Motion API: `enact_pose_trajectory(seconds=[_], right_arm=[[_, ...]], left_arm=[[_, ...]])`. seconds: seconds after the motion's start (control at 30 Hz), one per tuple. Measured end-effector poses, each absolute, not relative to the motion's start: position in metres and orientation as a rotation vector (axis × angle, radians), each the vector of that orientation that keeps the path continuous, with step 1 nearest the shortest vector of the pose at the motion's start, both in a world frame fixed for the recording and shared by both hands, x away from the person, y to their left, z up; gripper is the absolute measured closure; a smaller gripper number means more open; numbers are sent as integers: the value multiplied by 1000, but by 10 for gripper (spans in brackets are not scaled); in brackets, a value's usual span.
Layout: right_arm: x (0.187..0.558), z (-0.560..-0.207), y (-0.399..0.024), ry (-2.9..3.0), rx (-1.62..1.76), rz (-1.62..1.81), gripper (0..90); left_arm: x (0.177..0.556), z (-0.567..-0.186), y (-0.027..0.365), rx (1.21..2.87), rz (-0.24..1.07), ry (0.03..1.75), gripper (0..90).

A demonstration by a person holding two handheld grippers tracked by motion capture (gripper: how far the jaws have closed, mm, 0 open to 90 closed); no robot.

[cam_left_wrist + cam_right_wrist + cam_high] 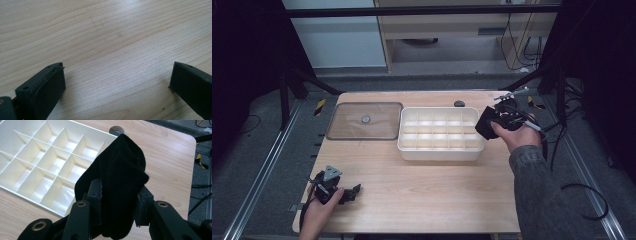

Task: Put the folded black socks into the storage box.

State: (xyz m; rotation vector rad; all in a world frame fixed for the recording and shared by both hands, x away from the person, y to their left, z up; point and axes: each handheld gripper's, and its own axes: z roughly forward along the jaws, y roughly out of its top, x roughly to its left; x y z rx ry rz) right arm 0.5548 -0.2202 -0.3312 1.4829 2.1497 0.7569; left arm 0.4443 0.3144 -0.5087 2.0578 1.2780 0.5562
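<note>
From above, my right tongs [486,125] hold a black cloth [484,128] just off the right end of the white tray [408,145]; a clear flat lid [343,122] lies beyond the tray's far side, and my left tongs [354,191] rest low on the table [422,195].

My left tongs' view adds pale wood grain between widely spread jaws.

My right tongs' view shows the soft, knitted cloth [117,180] pinched between both pads, with the tray's [10,187] glossy square cells to their left and a small round knob [116,130] past the cloth.

Lid [365,121] lying left of divided tray [441,148], touching, small knob [459,104] behind tray
</note>
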Motion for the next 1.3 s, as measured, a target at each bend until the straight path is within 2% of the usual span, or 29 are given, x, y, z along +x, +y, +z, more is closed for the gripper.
enact_pose_trajectory(seconds=[1.3], right_arm=[[558,-338,-196,2215,1435,758,648]], left_arm=[[444,-509,313,2056,555,1278,0]])
